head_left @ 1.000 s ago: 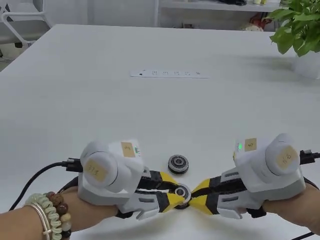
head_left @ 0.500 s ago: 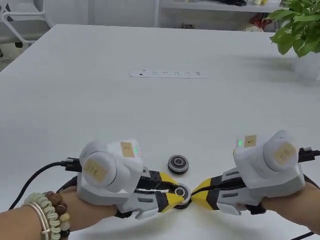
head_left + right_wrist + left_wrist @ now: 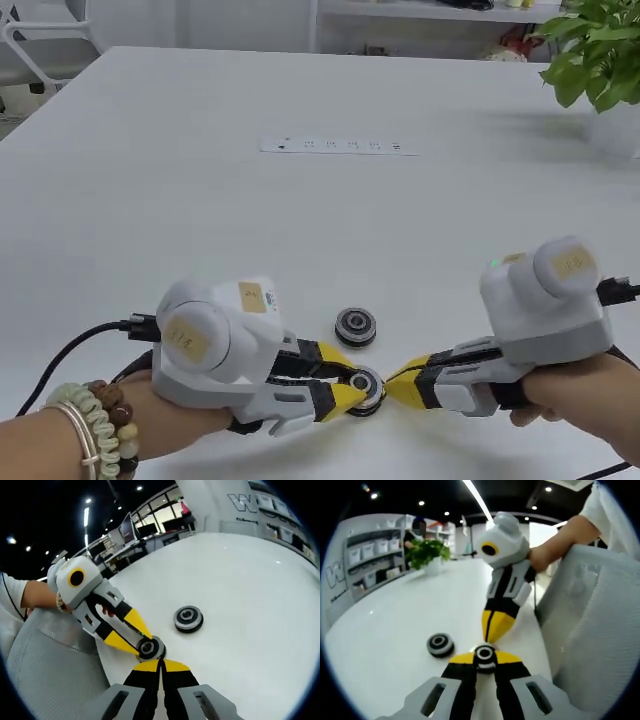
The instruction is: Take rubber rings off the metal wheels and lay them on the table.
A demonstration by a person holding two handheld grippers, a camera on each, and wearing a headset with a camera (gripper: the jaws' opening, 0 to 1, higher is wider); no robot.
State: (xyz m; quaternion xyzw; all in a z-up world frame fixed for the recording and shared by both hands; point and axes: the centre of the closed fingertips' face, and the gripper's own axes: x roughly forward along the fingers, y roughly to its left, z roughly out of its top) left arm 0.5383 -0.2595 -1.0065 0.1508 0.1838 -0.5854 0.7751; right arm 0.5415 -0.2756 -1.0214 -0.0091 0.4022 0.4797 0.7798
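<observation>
— While both grippers sit low at the near edge of the table (image 3: 300, 230), what has the left one got?
— The left gripper (image 3: 485, 659) has its yellow jaws closed partway on a small metal wheel (image 3: 150, 648). One tip is on each side, and the wheel is just off the white top.
— And the right?
— The right gripper (image 3: 161, 666) points in from the opposite side. Its jaws are pressed together, with the tips right at the rim of that same wheel. I cannot tell whether they pinch any rubber.
— Where is the other one?
— The second wheel (image 3: 356, 327) lies flat on the table just beyond the two tips, apart from both. Its black rubber ring (image 3: 188, 626) is on it.
— Anything else?
— A white power strip (image 3: 338, 147) lies mid-table, a potted plant (image 3: 595, 50) stands at the far right corner, and there are bead bracelets (image 3: 100, 425) on the left wrist.
</observation>
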